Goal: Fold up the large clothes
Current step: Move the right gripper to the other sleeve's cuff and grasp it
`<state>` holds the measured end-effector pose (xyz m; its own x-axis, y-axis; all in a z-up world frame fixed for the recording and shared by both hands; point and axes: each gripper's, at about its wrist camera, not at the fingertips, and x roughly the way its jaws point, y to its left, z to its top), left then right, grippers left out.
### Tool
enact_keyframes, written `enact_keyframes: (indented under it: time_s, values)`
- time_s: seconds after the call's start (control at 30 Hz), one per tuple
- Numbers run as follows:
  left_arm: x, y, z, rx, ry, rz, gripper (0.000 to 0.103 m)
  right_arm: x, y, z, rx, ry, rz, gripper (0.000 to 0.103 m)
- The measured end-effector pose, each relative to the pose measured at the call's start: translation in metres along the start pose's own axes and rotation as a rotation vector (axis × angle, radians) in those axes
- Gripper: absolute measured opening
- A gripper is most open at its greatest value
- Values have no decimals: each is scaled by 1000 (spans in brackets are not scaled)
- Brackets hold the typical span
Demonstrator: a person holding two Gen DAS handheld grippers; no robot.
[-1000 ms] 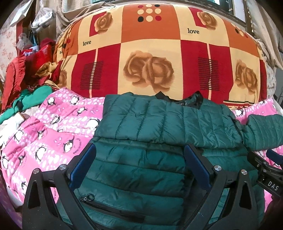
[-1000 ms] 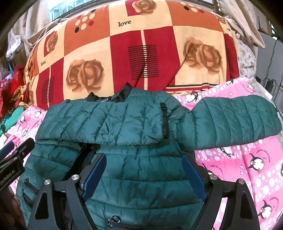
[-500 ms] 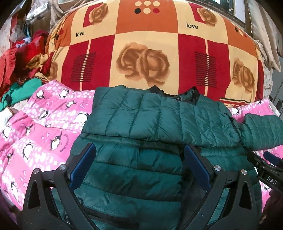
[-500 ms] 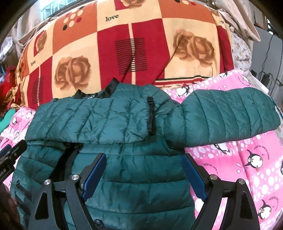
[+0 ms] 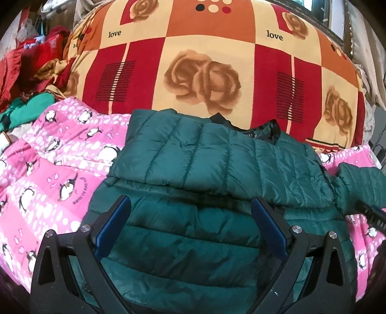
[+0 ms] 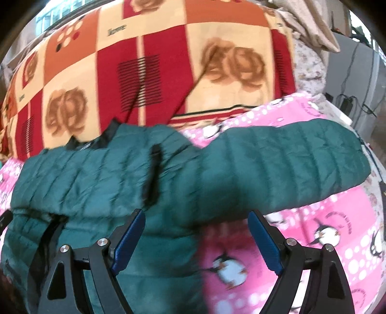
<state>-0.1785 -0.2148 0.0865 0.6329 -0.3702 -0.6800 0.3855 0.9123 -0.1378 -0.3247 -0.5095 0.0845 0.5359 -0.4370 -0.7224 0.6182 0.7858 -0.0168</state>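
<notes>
In the left wrist view, the left gripper hangs over the near part of a dark green quilted jacket, and its 2 blue pads stand wide apart with nothing pressed between them. The jacket lies on a pink sheet with penguins. Its left sleeve is folded across the chest, and the black collar sits at the far edge, just against a big blanket with red, orange and cream squares and brown roses. To the far left there is a pile of red and green clothes. At the right edge the other sleeve goes out of the picture, and a black part of the right gripper shows just in front of it. In the right wrist view, which is blurred, the right gripper is also wide open and holds nothing. Its left pad is above the jacket body, and its right pad is above the pink sheet. The right sleeve lies spread out to the right on the sheet, not yet folded, just beyond the fingertips. The rose blanket stands behind the jacket, and some pale cloth hangs at the far right.
</notes>
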Motion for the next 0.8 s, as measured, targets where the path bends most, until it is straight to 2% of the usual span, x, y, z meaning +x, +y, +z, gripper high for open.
enact_keyframes:
  time_s: [0.33,0.8]
  values:
    - [20,4,-8,-22,49,-2,100,5,-99,23,135,-17,-121,85]
    - [33,4,-17,-15,91,-9,100,17,-215,38,412,-4,-165,85]
